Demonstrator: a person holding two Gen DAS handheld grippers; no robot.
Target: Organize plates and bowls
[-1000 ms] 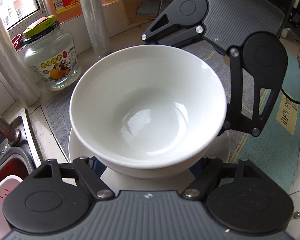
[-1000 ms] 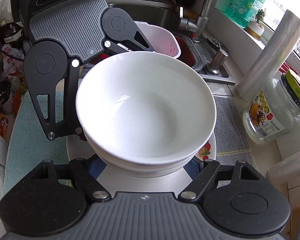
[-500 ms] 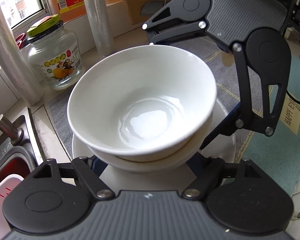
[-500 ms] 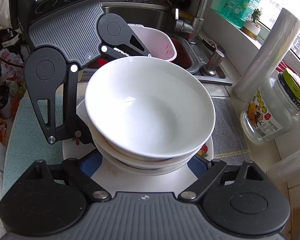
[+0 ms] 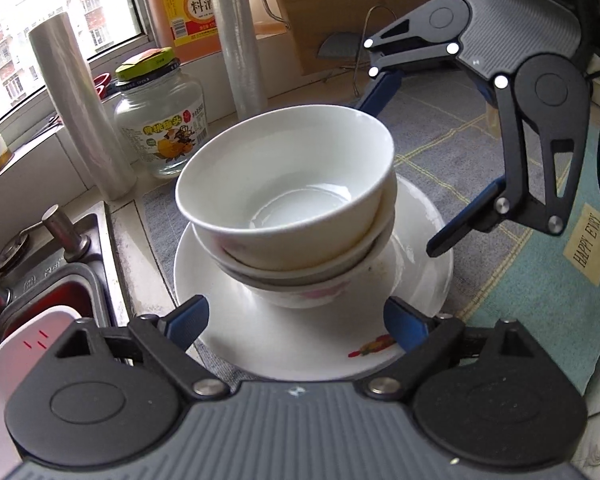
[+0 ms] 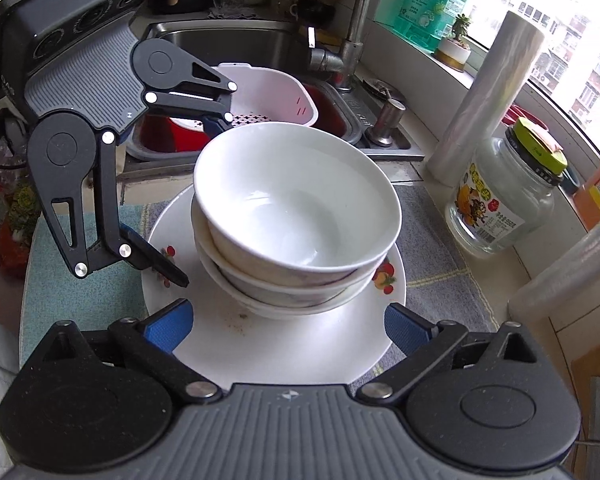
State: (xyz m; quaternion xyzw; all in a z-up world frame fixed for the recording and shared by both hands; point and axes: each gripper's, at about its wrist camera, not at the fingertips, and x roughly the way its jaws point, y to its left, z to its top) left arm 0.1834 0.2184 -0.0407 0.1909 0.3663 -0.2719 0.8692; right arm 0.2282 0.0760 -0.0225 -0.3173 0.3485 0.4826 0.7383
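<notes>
A white bowl [image 5: 288,188] sits tilted on top of a nested stack of bowls [image 5: 300,280] on a white plate [image 5: 284,344] with fruit prints. It also shows in the right wrist view, bowl [image 6: 296,200] on plate [image 6: 284,344]. My left gripper [image 5: 296,318] is open, its blue pads apart on either side of the stack's base, touching nothing. My right gripper [image 6: 288,326] is open on the opposite side, also clear of the bowls. Each gripper appears in the other's view, the right one [image 5: 404,160] and the left one [image 6: 196,200].
A glass jar [image 5: 160,116], plastic wrap rolls [image 5: 80,108] and an oil bottle [image 5: 188,4] stand by the window. The sink [image 6: 240,44] holds a pink colander [image 6: 268,96]. A grey and teal mat [image 5: 540,264] covers the counter.
The top bowl was set down onto the stack. Both grippers opened, let go of it and pulled back away from the bowls.
</notes>
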